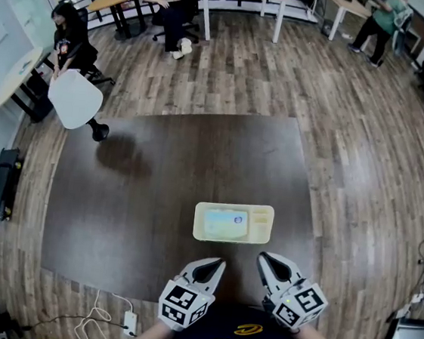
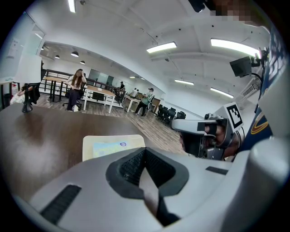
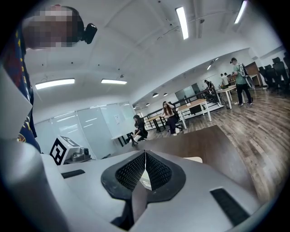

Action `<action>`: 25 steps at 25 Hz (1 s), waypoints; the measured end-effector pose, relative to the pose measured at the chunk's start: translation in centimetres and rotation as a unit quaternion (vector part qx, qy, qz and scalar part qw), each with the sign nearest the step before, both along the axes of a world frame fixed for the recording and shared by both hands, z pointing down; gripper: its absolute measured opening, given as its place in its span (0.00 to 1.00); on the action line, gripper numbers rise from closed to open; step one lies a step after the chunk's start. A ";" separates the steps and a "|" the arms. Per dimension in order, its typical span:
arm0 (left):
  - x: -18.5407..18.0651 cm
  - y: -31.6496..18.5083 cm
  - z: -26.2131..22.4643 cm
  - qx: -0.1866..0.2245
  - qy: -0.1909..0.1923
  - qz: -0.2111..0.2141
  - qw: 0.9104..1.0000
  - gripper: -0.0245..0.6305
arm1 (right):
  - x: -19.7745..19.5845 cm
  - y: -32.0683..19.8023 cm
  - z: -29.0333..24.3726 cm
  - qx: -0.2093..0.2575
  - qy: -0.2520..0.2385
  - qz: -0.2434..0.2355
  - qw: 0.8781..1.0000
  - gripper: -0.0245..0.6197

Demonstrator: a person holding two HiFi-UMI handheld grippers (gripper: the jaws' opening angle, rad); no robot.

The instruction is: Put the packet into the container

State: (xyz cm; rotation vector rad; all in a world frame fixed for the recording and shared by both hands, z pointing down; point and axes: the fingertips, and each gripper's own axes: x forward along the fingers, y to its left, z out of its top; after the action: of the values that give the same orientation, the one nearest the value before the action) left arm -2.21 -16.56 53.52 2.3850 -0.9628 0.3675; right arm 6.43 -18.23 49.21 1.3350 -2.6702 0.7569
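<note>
Head view: packet (image 1: 223, 221) lengthwise inside container (image 1: 262, 240)

Pale blue packet (image 1: 225, 221) flat in cream container (image 1: 262, 223), larger compartment

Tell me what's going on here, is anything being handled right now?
A person holds a gripper in each hand near the front edge of a dark table. The left gripper and right gripper are both shut and empty, short of the pale container. The packet lies inside the container's larger compartment, so nothing is being handled.
</note>
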 end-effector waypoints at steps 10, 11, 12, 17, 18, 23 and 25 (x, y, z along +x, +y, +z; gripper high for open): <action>0.1 0.0 0.4 -0.002 -0.001 0.006 1.000 0.04 | 0.0 0.1 -0.1 0.004 -0.001 -0.001 1.000 0.05; 0.1 0.1 0.5 -0.003 -0.001 0.007 1.000 0.04 | 0.0 0.2 -0.1 0.004 -0.001 -0.001 1.000 0.05; 0.2 0.1 0.5 -0.004 -0.001 0.009 1.000 0.04 | 0.0 0.2 -0.1 0.004 0.000 -0.001 1.000 0.05; 0.4 0.2 0.5 -0.003 -0.002 0.013 1.000 0.04 | -0.1 0.2 -0.1 0.007 0.003 -0.006 1.000 0.05; 0.4 0.2 0.4 -0.002 -0.002 0.013 1.000 0.04 | -0.1 0.2 -0.2 0.008 0.003 -0.006 1.000 0.05; 0.2 0.4 0.3 -0.006 -0.003 0.014 1.000 0.04 | -0.2 0.3 -0.4 0.009 0.003 -0.006 1.000 0.05; 0.3 0.3 0.3 -0.006 -0.003 0.015 1.000 0.04 | -0.1 0.2 -0.4 0.008 0.004 -0.006 1.000 0.05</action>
State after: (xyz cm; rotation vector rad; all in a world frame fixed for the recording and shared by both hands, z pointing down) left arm -1.94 -16.28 53.84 2.3908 -0.9273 0.3916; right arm 6.35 -18.03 48.77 1.3215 -2.6821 0.7288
